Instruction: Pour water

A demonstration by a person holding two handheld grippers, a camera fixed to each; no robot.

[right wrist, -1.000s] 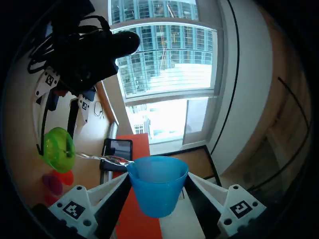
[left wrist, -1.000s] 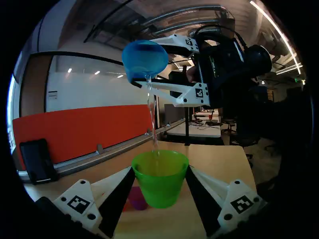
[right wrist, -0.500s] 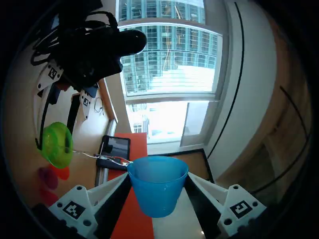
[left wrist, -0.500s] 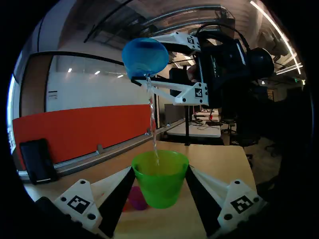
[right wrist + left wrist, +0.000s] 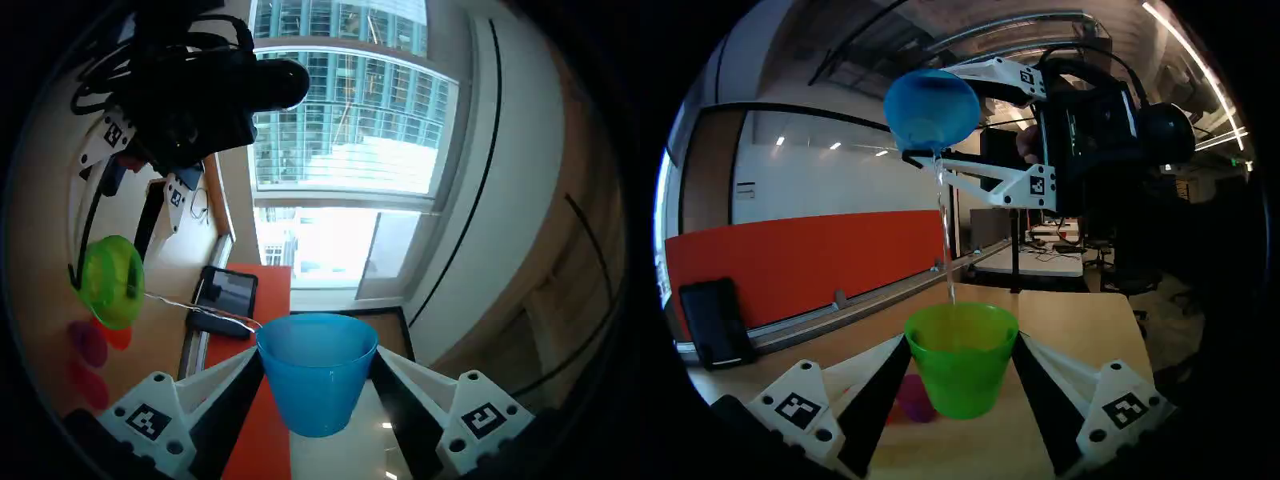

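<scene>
Pale wooden bench (image 5: 1072, 320), smooth and flat, with a matte orange panel (image 5: 800, 256) along its far edge. Left tongs (image 5: 960, 344), white plastic with black inner faces, closed to the width of a green cup (image 5: 962, 372) and pressing on both its sides. Upright, tapered, translucent plastic, low over the bench; cannot tell if resting on it. Right tongs (image 5: 318, 354), of the same make, clamped from both sides on a blue cup (image 5: 318, 376). In the left gripper view, tipped over high above the green one, mouth facing down. Dark flat device (image 5: 716, 320) leaning at the panel. Small purple cup (image 5: 916, 398) on the bench behind the green one. Thin clear thread of water (image 5: 944, 232) from the blue rim down into the green mouth.
</scene>
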